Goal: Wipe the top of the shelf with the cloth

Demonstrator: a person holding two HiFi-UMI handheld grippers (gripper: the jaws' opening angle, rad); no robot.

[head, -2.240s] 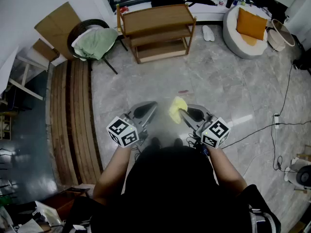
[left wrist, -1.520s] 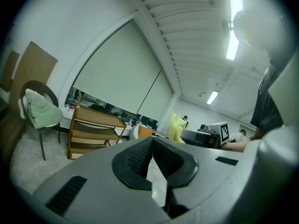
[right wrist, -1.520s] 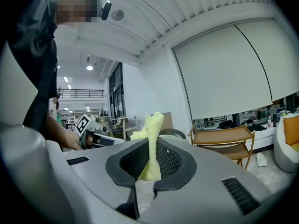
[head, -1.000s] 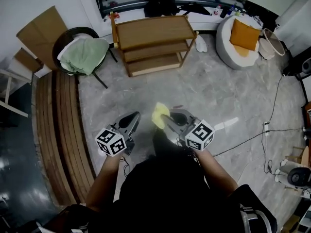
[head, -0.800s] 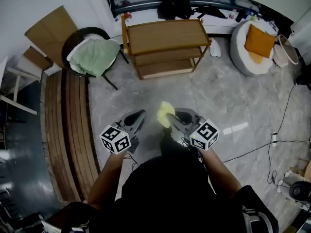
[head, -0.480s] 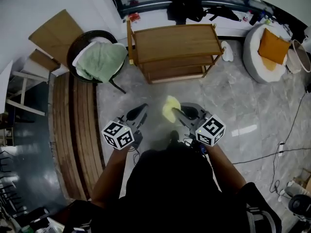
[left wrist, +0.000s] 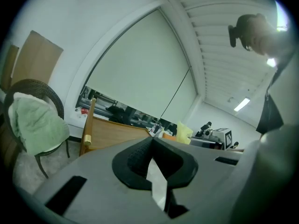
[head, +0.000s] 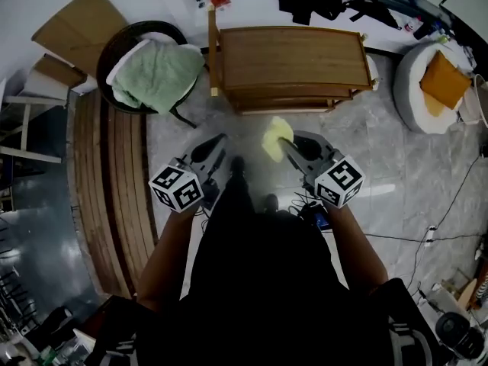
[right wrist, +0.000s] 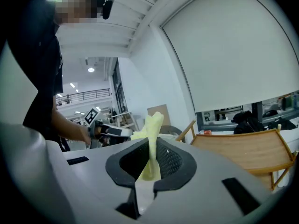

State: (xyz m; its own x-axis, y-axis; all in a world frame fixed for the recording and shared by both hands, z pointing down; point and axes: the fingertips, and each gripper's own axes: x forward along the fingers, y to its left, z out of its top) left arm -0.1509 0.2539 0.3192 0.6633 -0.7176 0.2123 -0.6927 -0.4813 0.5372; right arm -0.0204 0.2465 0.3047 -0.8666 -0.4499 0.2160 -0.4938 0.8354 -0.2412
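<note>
**Cloth gripped, shelf top not yet touched**

The wooden shelf (head: 293, 56) stands just ahead of the person with its top bare, so the wipe has not begun. Its raised corner posts are the first hazard, because a stroke carried too wide could knock a gripper against one. The chair (head: 156, 71) with a green towel sits close on the shelf's left, near enough to catch an elbow (likely only on a broad leftward sweep). The left gripper (head: 219, 142) has its jaws pressed together on nothing. The right gripper (head: 285, 145) is clamped on the yellow cloth (head: 276, 136), held in the air short of the shelf's front edge. Only a narrow fold is pinched, so drag on the wood could pull it free, or the hard jaw tips could scrape the top.
</note>
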